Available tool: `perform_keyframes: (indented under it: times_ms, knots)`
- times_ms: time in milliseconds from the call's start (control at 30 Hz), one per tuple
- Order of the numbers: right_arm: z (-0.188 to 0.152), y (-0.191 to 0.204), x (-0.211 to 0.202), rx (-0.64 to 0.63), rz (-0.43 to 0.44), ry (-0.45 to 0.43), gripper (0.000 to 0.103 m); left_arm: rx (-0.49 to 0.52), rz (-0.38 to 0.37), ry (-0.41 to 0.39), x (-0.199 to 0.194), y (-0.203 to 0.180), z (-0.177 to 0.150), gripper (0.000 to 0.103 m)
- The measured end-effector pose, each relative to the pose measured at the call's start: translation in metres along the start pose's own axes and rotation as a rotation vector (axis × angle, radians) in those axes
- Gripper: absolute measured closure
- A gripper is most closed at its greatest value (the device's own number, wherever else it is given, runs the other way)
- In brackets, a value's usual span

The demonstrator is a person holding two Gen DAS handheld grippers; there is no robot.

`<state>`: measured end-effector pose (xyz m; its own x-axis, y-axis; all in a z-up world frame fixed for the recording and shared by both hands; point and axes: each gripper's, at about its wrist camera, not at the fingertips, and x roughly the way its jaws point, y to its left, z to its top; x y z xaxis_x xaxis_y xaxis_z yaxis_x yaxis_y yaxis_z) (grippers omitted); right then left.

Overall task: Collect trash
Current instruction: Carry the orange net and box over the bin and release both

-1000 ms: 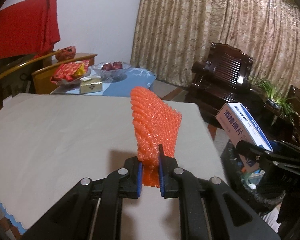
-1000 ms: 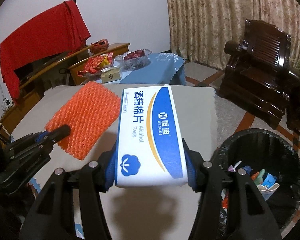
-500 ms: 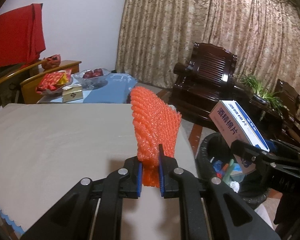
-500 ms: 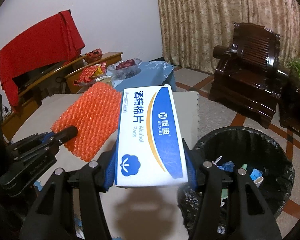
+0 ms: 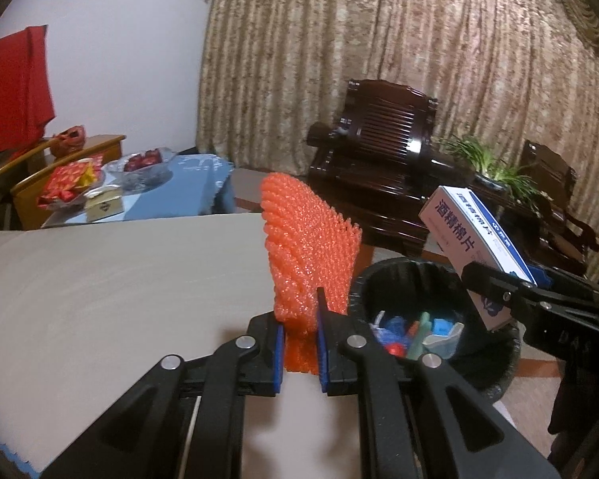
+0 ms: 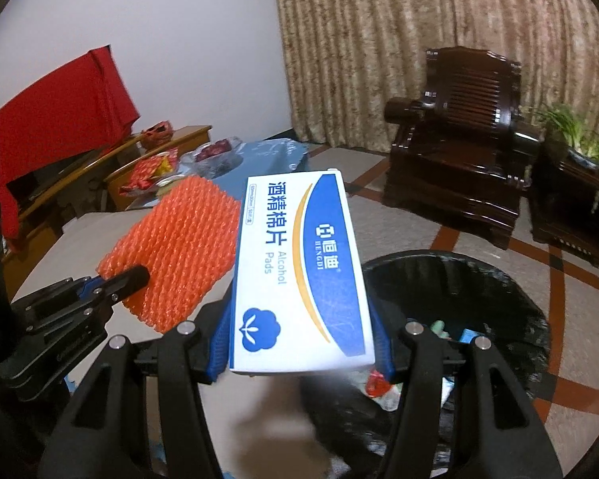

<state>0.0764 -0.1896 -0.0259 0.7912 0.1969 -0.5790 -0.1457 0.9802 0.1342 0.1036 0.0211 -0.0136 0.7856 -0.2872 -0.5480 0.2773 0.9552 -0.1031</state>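
The left claw [image 5: 299, 353] is clamped narrow on the lower edge of an orange foam net sleeve [image 5: 309, 255], which stands upright above the near right corner of the beige worktop [image 5: 119, 287]. The right claw [image 6: 301, 333] grips a white-and-blue alcohol pads box [image 6: 299, 267] by its long sides, holding it above the near left rim of the black-lined trash bin [image 6: 479, 279]. The bin stands on the floor just right of the worktop, with colourful scraps [image 5: 415, 329] lying inside. A dark wooden armchair [image 6: 459, 135] stands far behind it.
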Motion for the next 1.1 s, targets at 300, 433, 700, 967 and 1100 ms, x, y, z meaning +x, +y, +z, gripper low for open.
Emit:
perform_keyframes:
  times_ms: [300, 433, 700, 967, 1100]
  knots:
    - [-0.008, -0.066, -0.010, 0.066, -0.113, -0.010, 0.049, 0.077, -0.088, 0.033, 0.032, -0.051, 0.000, 0.090]
    - [-0.013, -0.092, -0.009, 0.083, -0.168, -0.004, 0.049, 0.100, -0.126, 0.048, 0.047, -0.072, -0.002, 0.090]
    - [-0.030, -0.131, 0.006, 0.099, -0.246, 0.040, 0.049, 0.139, -0.182, 0.077, 0.084, -0.103, -0.006, 0.090]
    - [-0.040, -0.158, 0.037, 0.105, -0.261, 0.088, 0.048, 0.169, -0.205, 0.119, 0.127, -0.125, -0.015, 0.090]
    - [-0.043, -0.173, 0.054, 0.102, -0.280, 0.107, 0.037, 0.168, -0.220, 0.151, 0.147, -0.130, -0.016, 0.078]
